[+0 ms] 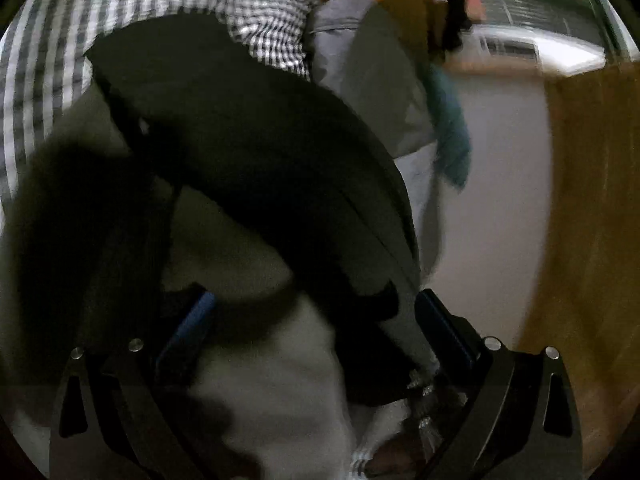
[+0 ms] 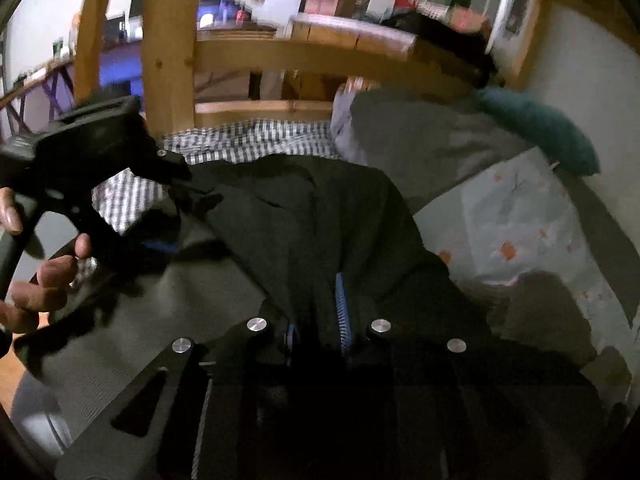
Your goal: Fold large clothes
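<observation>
Dark garment (image 2: 320, 208) spread on bed (image 2: 520, 216), just in front of checked cloth (image 2: 256, 142), beside grey pillow (image 2: 420, 136). Right tongs (image 2: 320, 312) nearly closed, pinching garment's near edge betw. blue pads. Left tongs (image 1: 316, 312) wide apart, fabric betw. fingers, not pressed. Hand (image 2: 40, 280) on left handle.

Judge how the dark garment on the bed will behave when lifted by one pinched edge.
The dark garment is probably floppy: it lies in soft folds. The right gripper, closed on a fold, would likely lift only that part while the rest sags and drags.
</observation>
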The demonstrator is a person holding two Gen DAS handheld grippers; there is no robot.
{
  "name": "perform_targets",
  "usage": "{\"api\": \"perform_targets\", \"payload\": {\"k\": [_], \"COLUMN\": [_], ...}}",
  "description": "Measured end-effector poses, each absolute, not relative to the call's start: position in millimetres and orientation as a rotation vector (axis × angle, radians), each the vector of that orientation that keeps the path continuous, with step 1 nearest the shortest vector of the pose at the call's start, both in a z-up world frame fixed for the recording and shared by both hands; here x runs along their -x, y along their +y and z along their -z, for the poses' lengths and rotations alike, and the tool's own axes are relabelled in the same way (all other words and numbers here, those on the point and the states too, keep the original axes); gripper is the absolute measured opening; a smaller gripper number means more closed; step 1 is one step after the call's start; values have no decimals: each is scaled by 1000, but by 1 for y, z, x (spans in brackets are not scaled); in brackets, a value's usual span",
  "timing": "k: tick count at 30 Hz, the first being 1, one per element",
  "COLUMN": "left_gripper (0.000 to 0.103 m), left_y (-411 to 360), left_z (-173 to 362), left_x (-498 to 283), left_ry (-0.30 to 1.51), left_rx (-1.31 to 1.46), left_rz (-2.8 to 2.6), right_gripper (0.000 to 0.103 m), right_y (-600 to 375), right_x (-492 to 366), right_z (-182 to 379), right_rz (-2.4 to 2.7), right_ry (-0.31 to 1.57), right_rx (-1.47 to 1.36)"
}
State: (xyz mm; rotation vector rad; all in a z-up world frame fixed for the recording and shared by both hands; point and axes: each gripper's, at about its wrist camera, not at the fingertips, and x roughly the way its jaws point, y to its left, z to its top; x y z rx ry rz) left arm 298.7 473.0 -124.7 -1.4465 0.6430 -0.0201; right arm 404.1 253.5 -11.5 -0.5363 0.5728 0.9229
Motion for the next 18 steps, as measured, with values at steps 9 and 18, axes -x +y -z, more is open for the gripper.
{"api": "perform_targets", "payload": {"k": [9,18], "left_gripper": [97,3], "left_y": [464,449], "left_z": [126,96], "left_x": [-313,-307], "left_ry": [525,455], "left_rx": [1649,1476], "left_rz": [179,144], "right_gripper": [16,16], "right_y": [200,131], "right_x": [-379,-364], "right_z": [-19,-10], "right_rz": [-961,-917], "right_ry": [517,556], "right_rx": [396,321]}}
